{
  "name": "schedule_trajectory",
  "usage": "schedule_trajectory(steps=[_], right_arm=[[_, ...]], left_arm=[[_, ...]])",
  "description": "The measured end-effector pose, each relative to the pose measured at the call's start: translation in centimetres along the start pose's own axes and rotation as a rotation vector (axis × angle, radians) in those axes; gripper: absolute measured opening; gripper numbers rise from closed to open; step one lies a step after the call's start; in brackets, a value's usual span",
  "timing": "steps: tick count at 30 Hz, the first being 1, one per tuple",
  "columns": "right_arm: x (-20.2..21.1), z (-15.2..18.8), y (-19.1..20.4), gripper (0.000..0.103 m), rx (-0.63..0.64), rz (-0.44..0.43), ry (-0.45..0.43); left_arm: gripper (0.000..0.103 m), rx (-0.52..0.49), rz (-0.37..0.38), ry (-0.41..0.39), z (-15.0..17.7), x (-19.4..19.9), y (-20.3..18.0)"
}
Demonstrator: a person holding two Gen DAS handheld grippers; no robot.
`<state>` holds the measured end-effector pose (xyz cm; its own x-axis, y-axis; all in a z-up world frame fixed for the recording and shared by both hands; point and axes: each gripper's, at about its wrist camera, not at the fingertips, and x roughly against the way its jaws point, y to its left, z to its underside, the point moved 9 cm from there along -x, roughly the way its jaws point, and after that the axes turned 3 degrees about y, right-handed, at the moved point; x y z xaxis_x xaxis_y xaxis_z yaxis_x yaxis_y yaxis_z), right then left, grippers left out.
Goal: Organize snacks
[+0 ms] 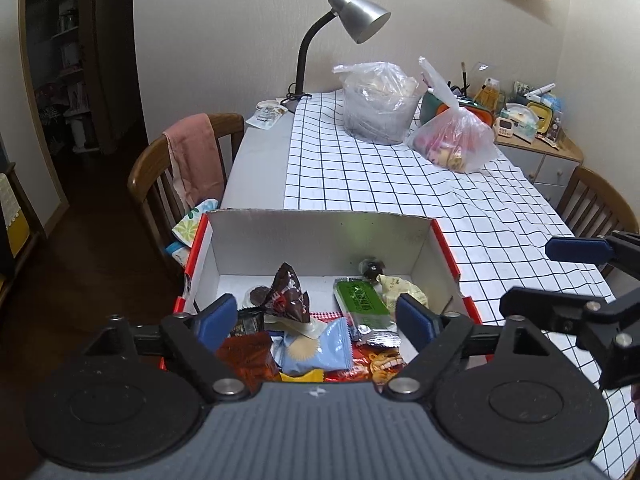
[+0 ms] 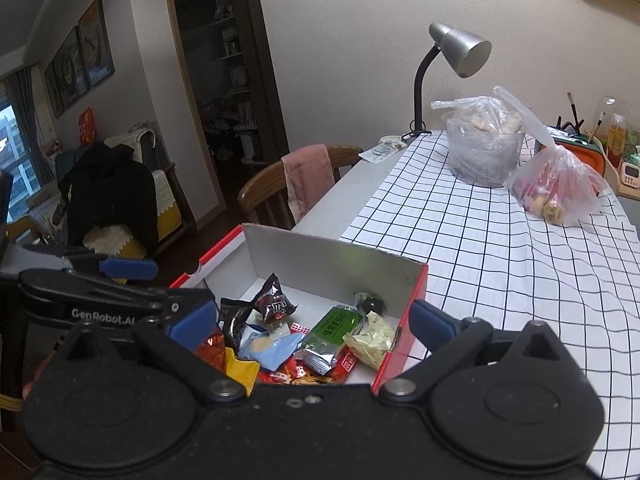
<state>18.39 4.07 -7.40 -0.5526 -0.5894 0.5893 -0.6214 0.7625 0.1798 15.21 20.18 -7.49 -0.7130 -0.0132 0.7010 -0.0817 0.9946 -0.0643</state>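
Left wrist view looks down between the left gripper (image 1: 316,316), whose blue-padded jaws stand wide apart with nothing pinched between them, into the red-edged white cardboard box (image 1: 320,236) sitting at the near end of the table with the black-and-white checked cloth (image 1: 400,176). Inside the box lies a loose heap of snacks: a dark brown chocolate packet (image 1: 290,294) standing on end, a green foil-ended bar (image 1: 360,304), a pale blue biscuit wrapper (image 1: 316,350), and orange and red packets nearest the camera. Right wrist view shows the right gripper (image 2: 312,320) equally spread and empty above the same box, its right finger outside the red side wall. No snack remains on the cloth, so the sorting seems close to done. Trouble could come from that outside finger: lowering it would likely catch the thin wall and shove or tip the box toward the table edge. With both grippers crowded over one box, they could also knock together, and the upright chocolate packet would topple at a light brush.
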Motion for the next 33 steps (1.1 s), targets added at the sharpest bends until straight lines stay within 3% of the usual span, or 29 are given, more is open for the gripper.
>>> schedule_trajectory(steps=[4, 20, 33], right_arm=[[0.8, 0.1, -0.3, 0.103, -0.037, -0.001, -0.014], [2.1, 0.5, -0.8, 0.103, -0.093, 0.039, -0.005], [2.3, 1.2, -1.4, 0.103, -0.125, 0.049, 0.006]], left_arm=[[0.098, 0.012, 0.015, 0.003, 0.2, 0.6, -0.3], [0.098, -0.003, -0.002, 0.004, -0.4, 3.1, -1.8], [0.098, 0.013, -0.001, 0.024, 0.1, 2.9, -1.9]])
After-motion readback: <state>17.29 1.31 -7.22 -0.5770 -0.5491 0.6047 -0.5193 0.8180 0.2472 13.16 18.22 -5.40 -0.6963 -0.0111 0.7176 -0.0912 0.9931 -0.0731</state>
